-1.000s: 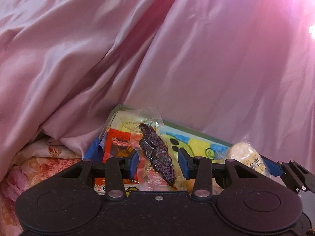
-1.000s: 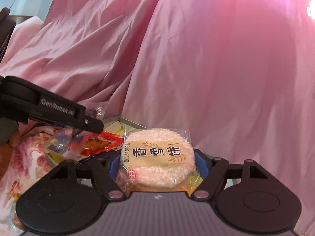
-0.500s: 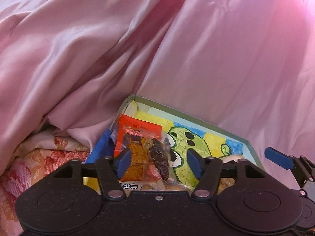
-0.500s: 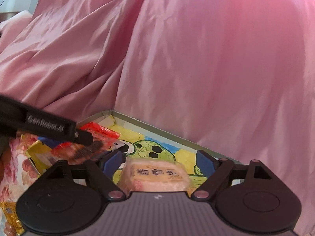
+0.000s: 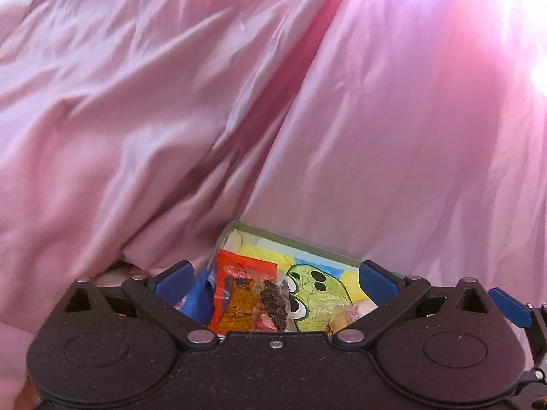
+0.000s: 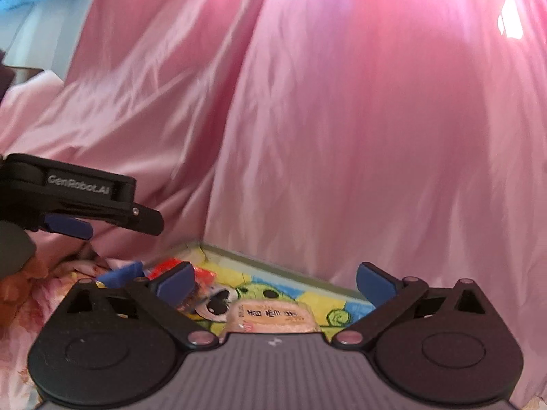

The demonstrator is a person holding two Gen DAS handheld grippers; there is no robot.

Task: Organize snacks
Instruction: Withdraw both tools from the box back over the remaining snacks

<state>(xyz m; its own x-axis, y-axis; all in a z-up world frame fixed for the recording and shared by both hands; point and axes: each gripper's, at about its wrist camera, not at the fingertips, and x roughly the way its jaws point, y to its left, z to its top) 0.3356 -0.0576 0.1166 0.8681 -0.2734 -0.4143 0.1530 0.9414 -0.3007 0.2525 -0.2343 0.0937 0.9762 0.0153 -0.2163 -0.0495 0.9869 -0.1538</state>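
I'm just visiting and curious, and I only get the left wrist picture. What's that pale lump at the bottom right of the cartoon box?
Observer: In the right wrist view it is a pale rice cracker with a printed label, lying in the box.
Operator: Is the other gripper holding it?
Observer: No. The right gripper has its jaws opening, and its pads stand clear on either side of the cracker.
Operator: Does the left gripper show there too?
Observer: Yes. The left gripper shows side-on at the left, with lettering on its body. Its jaws are also opening, with nothing pressed between them.
Operator: What is under it?
Observer: Flowered fabric, beside the box.
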